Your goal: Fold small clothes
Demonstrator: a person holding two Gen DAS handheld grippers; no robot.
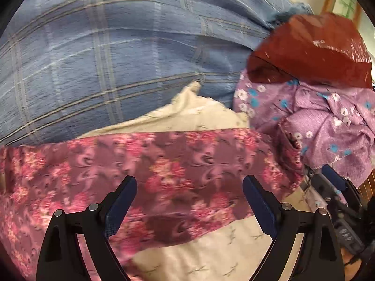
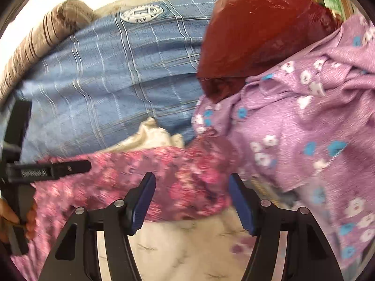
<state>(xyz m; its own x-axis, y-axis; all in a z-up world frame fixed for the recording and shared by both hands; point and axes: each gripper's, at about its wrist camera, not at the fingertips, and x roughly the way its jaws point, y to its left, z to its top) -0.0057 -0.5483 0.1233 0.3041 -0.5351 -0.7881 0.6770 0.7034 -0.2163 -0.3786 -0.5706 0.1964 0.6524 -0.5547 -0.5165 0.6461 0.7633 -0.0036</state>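
Observation:
A pink and maroon floral cloth [image 1: 164,171] lies in a folded band across a cream sheet [image 1: 199,253]; it also shows in the right wrist view [image 2: 140,178]. My left gripper [image 1: 189,201] is open and empty, its jaws wide apart just above the cloth. My right gripper [image 2: 192,201] is open and empty over the cloth's right end. The right gripper shows at the far right of the left wrist view [image 1: 335,185], and the left gripper at the far left of the right wrist view [image 2: 70,166].
A lilac garment with white and blue flowers [image 2: 304,128] is heaped to the right, also in the left wrist view [image 1: 328,121]. A red plastic bag [image 2: 257,30] sits behind it. A blue plaid bedcover [image 1: 105,58] and a striped brown pillow [image 2: 35,42] lie beyond.

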